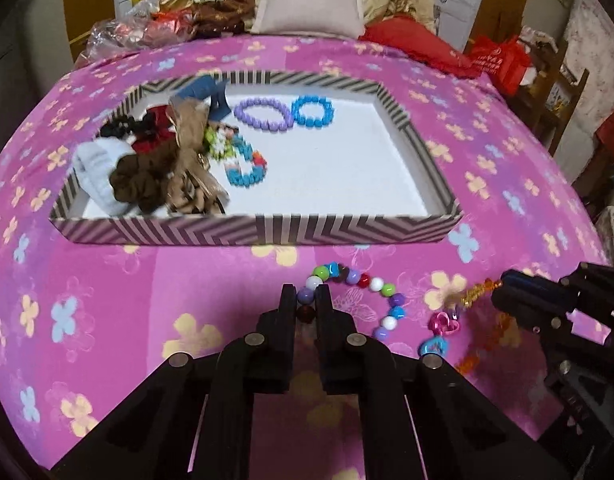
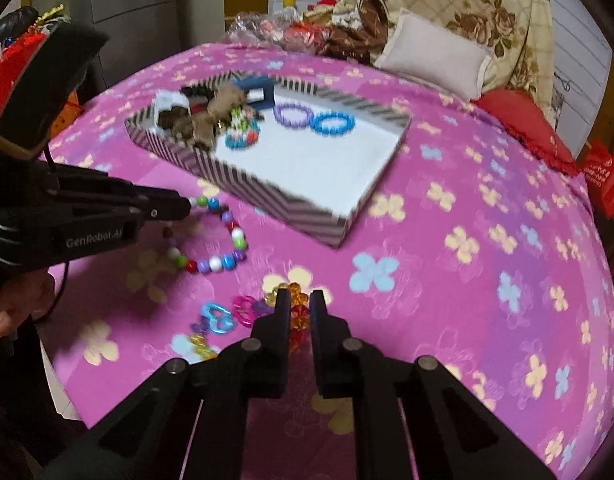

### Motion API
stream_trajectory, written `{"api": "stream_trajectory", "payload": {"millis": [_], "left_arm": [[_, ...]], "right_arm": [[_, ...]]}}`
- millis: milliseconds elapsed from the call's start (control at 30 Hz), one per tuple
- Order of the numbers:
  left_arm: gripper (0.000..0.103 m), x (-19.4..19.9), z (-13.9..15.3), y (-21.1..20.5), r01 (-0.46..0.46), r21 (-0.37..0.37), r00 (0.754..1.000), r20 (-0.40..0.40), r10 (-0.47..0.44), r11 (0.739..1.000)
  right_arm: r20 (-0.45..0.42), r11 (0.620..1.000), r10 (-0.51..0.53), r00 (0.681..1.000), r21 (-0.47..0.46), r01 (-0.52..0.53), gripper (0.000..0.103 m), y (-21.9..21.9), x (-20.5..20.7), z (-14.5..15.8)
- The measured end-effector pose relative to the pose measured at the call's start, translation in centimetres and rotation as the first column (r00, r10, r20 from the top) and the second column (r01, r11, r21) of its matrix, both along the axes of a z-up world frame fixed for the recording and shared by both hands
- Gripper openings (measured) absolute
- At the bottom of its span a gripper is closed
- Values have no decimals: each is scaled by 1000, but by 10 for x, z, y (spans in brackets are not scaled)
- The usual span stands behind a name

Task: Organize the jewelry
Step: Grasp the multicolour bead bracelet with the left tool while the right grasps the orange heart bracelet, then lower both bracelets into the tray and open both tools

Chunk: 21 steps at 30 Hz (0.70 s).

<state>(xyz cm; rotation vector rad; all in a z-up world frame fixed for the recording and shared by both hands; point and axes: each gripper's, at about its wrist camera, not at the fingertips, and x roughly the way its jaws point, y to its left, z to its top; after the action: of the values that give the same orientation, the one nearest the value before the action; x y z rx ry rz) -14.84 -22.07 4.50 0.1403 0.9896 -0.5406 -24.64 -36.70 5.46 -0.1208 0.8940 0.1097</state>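
The left gripper (image 1: 306, 300) was clamped on the multicoloured bead bracelet (image 1: 381, 286) lying on the pink flowered bedspread (image 1: 107, 300). The right gripper (image 2: 299, 300) appeared pinched on the orange crystal strand (image 2: 297, 312), though blur hid the contact. Beyond, the striped tray (image 1: 267, 230) held purple (image 1: 263, 114) and blue (image 1: 313, 110) bracelets and scrunchies (image 1: 143, 172).

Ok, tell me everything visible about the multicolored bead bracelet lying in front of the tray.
The multicolored bead bracelet is a loop of glossy round beads, plastic by the look: white, green, purple, blue, red. It lies flat on the pink floral bedspread, outside the striped tray. The left gripper has its jaws closed on a purple bead at one end.
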Motion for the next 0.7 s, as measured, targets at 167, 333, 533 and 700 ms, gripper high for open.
{"api": "stream_trajectory", "payload": {"millis": [167, 333, 533, 700], "left_arm": [[10, -2, 27, 7, 9, -24, 999, 46, -8, 1000], [10, 5, 55, 9, 12, -25, 994, 105, -9, 1000], [10, 19, 77, 5, 5, -20, 988, 152, -1, 1000], [10, 39, 78, -12, 1, -33, 991, 132, 3, 999]], "right_arm": [[67, 999, 26, 997, -23, -25, 9, 5, -1, 35], [121, 999, 22, 992, -29, -19, 9, 0, 13, 63], [149, 1000, 17, 989, -1, -17, 9, -5, 39, 83], [127, 998, 24, 992, 60, -32, 9, -2, 66, 78]]}}
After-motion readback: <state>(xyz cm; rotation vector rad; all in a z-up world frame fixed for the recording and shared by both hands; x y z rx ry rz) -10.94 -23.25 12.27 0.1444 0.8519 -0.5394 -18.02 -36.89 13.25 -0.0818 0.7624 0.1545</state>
